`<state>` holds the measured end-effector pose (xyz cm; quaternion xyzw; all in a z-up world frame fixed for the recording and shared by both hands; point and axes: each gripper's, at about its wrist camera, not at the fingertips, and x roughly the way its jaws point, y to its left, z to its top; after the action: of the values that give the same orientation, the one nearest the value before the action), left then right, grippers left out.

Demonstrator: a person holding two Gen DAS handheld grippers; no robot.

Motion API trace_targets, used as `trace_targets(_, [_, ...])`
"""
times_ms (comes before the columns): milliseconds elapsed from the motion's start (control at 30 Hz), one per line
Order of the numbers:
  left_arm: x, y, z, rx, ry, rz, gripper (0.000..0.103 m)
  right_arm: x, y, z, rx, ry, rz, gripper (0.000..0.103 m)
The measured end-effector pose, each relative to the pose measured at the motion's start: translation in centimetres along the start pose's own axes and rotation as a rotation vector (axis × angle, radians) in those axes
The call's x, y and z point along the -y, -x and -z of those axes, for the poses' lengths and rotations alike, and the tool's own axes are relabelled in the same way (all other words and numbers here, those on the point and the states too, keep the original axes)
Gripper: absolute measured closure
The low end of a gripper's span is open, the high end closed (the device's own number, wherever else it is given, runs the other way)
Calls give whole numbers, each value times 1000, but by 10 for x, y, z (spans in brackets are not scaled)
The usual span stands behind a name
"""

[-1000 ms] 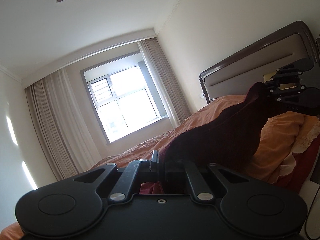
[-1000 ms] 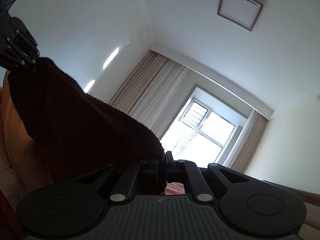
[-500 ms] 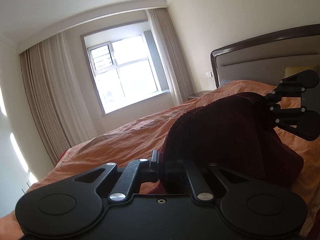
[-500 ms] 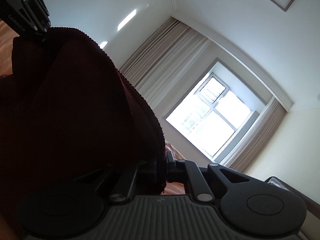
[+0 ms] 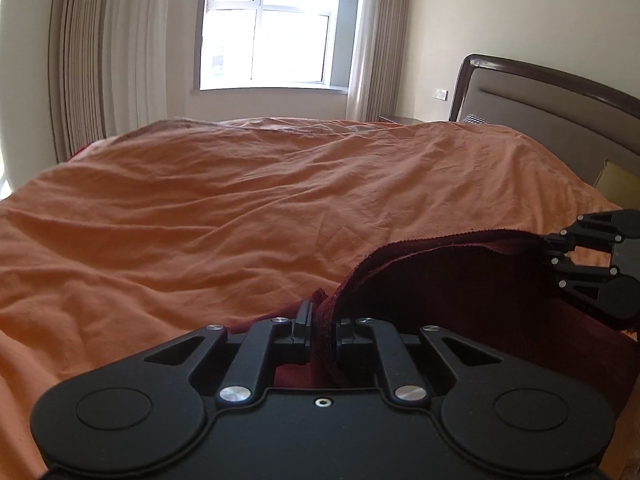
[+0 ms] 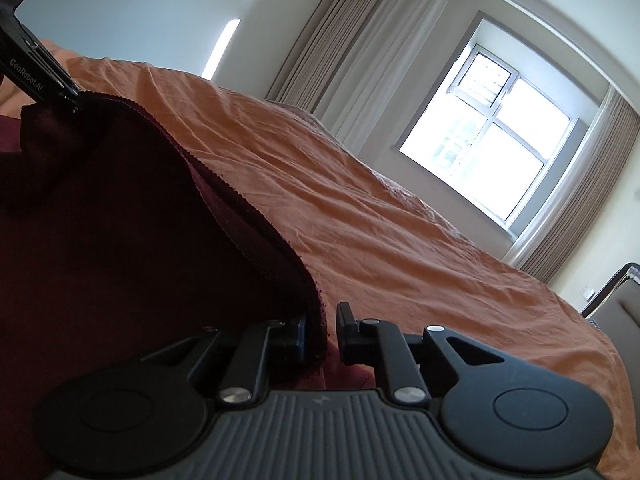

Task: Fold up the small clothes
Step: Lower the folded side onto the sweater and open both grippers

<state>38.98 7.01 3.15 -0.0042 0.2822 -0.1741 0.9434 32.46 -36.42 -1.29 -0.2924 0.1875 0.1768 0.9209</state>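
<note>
A dark red garment (image 5: pixel 460 280) hangs slack between my two grippers, low over the orange bed cover (image 5: pixel 200 220). My left gripper (image 5: pixel 323 326) has its jaws opening, and the garment's bunched edge still fills the narrow gap between the pads. At the right of the left wrist view my right gripper (image 5: pixel 556 252) is at the garment's other corner. In the right wrist view, the right gripper (image 6: pixel 322 328) also has its jaws opening. The garment (image 6: pixel 120 220) lies against its left pad with a gap to the right finger. The left gripper (image 6: pixel 76 100) shows at top left.
The rumpled orange bed cover (image 6: pixel 400 240) stretches ahead to a window (image 5: pixel 272 28) flanked by curtains (image 5: pixel 100 60). A dark-framed padded headboard (image 5: pixel 540 112) stands at the right, with a yellow pillow (image 5: pixel 616 184) below it.
Both grippers swung down from facing ceiling and wall to facing the bed, lowering the garment toward the cover. The right jaws have parted from the cloth; the left jaws have widened slightly.
</note>
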Motion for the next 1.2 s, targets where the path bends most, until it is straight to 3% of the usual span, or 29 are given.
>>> trace_targets(100, [-5, -4, 2, -9, 55, 19, 84, 6, -7, 0, -5, -38, -52, 60])
trace_targets(167, [-8, -4, 3, -14, 76, 31, 64, 12, -7, -3, -5, -62, -83, 37])
trace_targets(200, [-8, -1, 3, -15, 89, 37, 58, 20, -12, -7, -4, -72, -91, 32])
trace_targets(233, [-11, 1, 4, -11, 102, 39, 43, 22, -11, -6, -7, -83, -95, 26])
trace_targets(267, [-13, 5, 5, -5, 115, 45, 29, 25, -12, -6, -13, -94, -103, 23])
trace_targets(300, [-17, 8, 7, 3, 129, 51, 25, 29, -8, -5, -15, -107, -112, 22])
trace_targets(467, [-28, 24, 13, 11, 170, 32, 13, 46, 16, -1, 7, -156, -138, 5])
trace_targets(633, [-14, 55, 32, 41, 79, -7, 3, 43, 52, 17, 27, -133, -133, 2])
trace_targets(833, [18, 78, 67, 8, -74, -1, 1, 33, 53, 35, -3, -66, -50, 3])
trace_targets(900, [32, 75, 76, -20, -163, -28, 7, 36, 50, 34, 2, -89, -43, 6])
trace_targets(1000, [43, 71, 81, -28, -242, -90, 21, 42, 48, 31, 14, -130, -60, 21])
trace_targets(1067, [41, 70, 79, -20, -218, -102, 40, 47, 45, 29, 9, -163, -79, 36])
trace_targets(1133, [30, 71, 73, -12, -141, -96, 54, 54, 40, 27, 3, -225, -89, 42])
trace_targets(1200, [17, 72, 70, 1, -46, -110, 56, 63, 35, 29, -4, -319, -72, 42])
